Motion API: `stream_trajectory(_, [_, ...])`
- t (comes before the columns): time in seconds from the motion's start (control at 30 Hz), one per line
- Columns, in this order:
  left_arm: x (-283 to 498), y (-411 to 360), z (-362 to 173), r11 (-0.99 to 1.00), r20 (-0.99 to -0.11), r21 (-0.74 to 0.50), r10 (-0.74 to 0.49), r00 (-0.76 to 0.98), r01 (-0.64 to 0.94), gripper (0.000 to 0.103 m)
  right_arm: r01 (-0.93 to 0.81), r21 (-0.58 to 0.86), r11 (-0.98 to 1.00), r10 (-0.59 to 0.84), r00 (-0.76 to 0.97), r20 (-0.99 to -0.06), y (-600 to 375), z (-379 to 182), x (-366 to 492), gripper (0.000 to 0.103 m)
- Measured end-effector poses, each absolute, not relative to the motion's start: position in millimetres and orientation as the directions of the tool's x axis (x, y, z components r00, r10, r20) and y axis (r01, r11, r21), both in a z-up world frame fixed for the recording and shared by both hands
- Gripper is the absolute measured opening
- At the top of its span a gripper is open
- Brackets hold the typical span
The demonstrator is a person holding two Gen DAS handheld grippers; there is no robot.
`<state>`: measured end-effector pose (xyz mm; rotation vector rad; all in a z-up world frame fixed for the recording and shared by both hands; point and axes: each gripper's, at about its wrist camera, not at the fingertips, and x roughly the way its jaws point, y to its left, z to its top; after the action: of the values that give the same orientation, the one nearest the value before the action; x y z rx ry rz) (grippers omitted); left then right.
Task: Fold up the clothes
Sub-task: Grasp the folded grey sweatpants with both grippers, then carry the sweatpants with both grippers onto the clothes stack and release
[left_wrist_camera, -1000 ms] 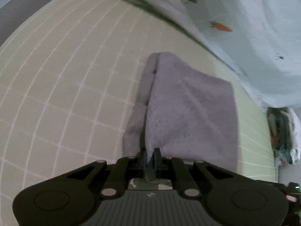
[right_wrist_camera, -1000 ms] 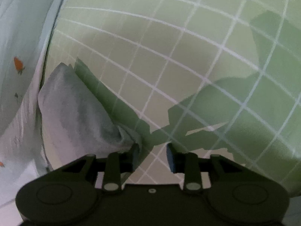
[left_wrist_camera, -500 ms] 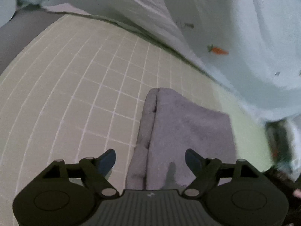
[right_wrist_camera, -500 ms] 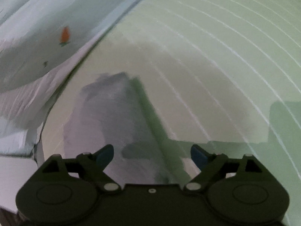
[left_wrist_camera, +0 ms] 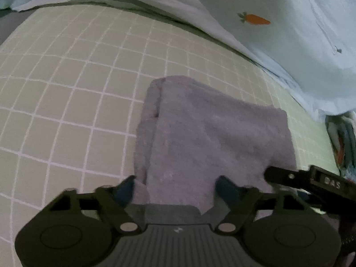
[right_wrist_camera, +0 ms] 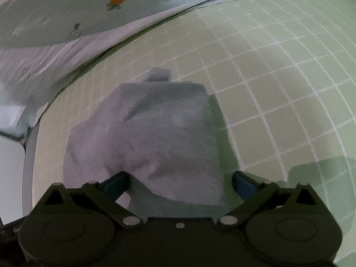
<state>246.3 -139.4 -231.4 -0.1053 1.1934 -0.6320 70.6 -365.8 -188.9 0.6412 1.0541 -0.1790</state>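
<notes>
A folded grey-lilac cloth (left_wrist_camera: 211, 138) lies flat on the green checked sheet (left_wrist_camera: 66, 89); it also shows in the right wrist view (right_wrist_camera: 151, 138). My left gripper (left_wrist_camera: 176, 188) is open, its fingertips (left_wrist_camera: 124, 189) apart over the cloth's near edge, holding nothing. My right gripper (right_wrist_camera: 179, 183) is open too, its jaws spread wide over the cloth's near edge. Part of the right gripper (left_wrist_camera: 311, 180) shows at the right of the left wrist view, by the cloth's near right corner.
A pale blue quilt with carrot prints (left_wrist_camera: 278, 22) lies bunched along the far side of the sheet, also in the right wrist view (right_wrist_camera: 66, 17). Some mixed items (left_wrist_camera: 342, 142) sit past the sheet's right edge. A white edge (right_wrist_camera: 13, 160) stands at the left.
One second ago my left gripper was shut on the cloth's edge and the right was partly open at its corner. Both opened wide, let go and drew back; the cloth now lies flat.
</notes>
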Motion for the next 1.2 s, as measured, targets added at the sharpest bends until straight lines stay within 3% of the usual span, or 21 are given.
stream_trajectory(0.03, [246.6,-138.6,-231.7,0.819,-0.828,-0.413,-0.520,0.211,0.399,0.045,0.419,0.408,0.811,0.169,0.500,-0.849,-363.9,-187.6,71.6,0.071])
stream_trajectory(0.07, [247.1,-137.1,-232.5,0.816,-0.822,-0.438,-0.534,0.199,0.377,0.036,0.402,0.426,0.810,0.193,0.504,-0.842,-362.7,-186.1,71.5,0.050])
stream_trajectory(0.1, [246.2,-136.0,-230.8,0.815,-0.817,-0.452,-0.542,0.198,0.363,0.024,0.392,0.436,0.810,0.205,0.508,-0.837,-361.8,-183.9,70.7,0.049])
stream_trajectory(0.17, [241.6,-138.1,-222.6,0.811,-0.808,-0.454,-0.549,0.211,0.369,0.022,0.387,0.435,0.813,0.197,0.520,-0.831,-361.4,-176.2,66.8,0.033])
stream_trajectory(0.23, [231.9,-145.3,-206.7,0.802,-0.798,-0.432,-0.553,0.239,0.412,0.020,0.382,0.435,0.816,0.191,0.532,-0.825,-361.1,-166.7,59.0,0.027])
stream_trajectory(0.8, [69.3,-261.8,-140.9,0.615,-0.724,-0.438,-0.673,0.148,0.656,0.020,0.524,0.415,0.744,-0.014,0.632,-0.775,-449.1,-107.0,-137.4,0.023])
stream_trajectory(1.2, [-61.6,-472.4,-123.9,0.572,-0.721,-0.426,-0.682,0.119,0.701,0.019,0.571,0.384,0.725,-0.094,0.635,-0.767,-641.6,-104.0,-266.7,0.023])
